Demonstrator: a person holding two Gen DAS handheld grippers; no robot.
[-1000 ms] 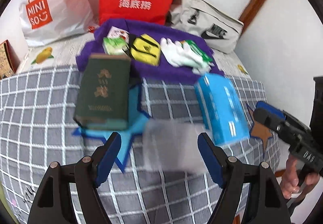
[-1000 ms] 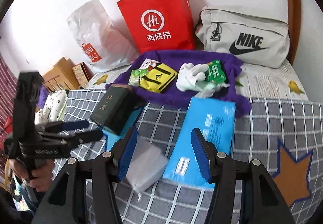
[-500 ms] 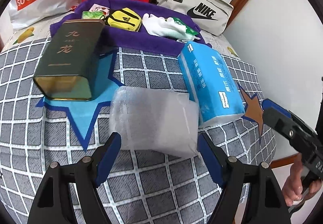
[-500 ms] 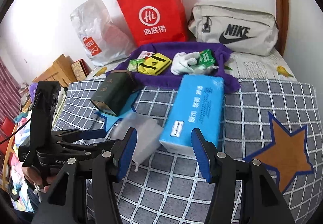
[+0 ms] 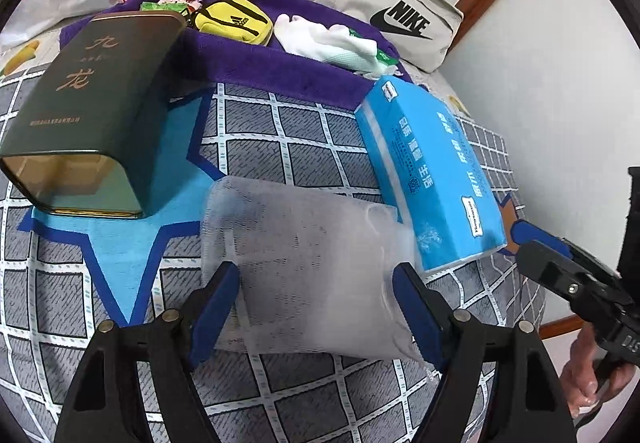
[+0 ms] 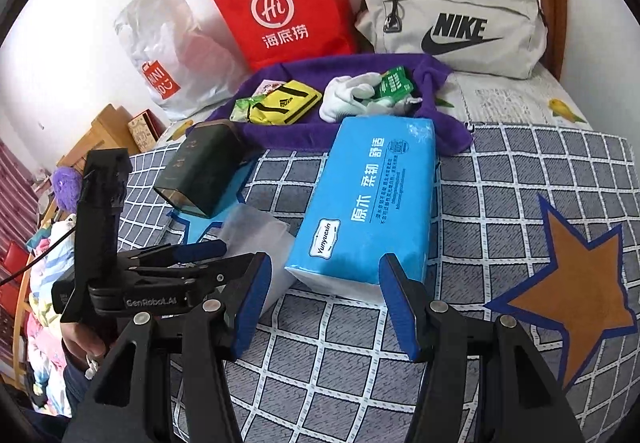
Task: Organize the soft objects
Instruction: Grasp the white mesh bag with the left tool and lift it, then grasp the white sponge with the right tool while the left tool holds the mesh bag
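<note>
The left gripper (image 5: 316,307) was low over the bed (image 5: 304,395), and its jaws were closing with the translucent soft pack (image 5: 308,267) between them; the blue pads stood at the two sides of the pack's near end, but I could not tell if they already pressed on it. This pack lay flat on the checked bed cover, near the front edge of the bed, between the dark green tin (image 5: 92,111) and the blue tissue pack (image 5: 432,179), and its right side seemed to touch the tissue pack. It looked light, thin-skinned and easy to squash, and the plastic film was probably a little slippery, so in my judgement a grip across its short width, near the middle of its length and not at a loose corner, would hold it best. The right gripper (image 6: 324,303) had its jaws half wide and empty, just before the near end of the blue tissue pack (image 6: 372,203). That pack also seemed soft and light, but wider, so it should be taken across the narrow end, where the wrapping could give a little. Farther back, a purple towel (image 6: 440,131) carried a yellow pouch (image 6: 288,107) and white gloves (image 6: 348,95).
</note>
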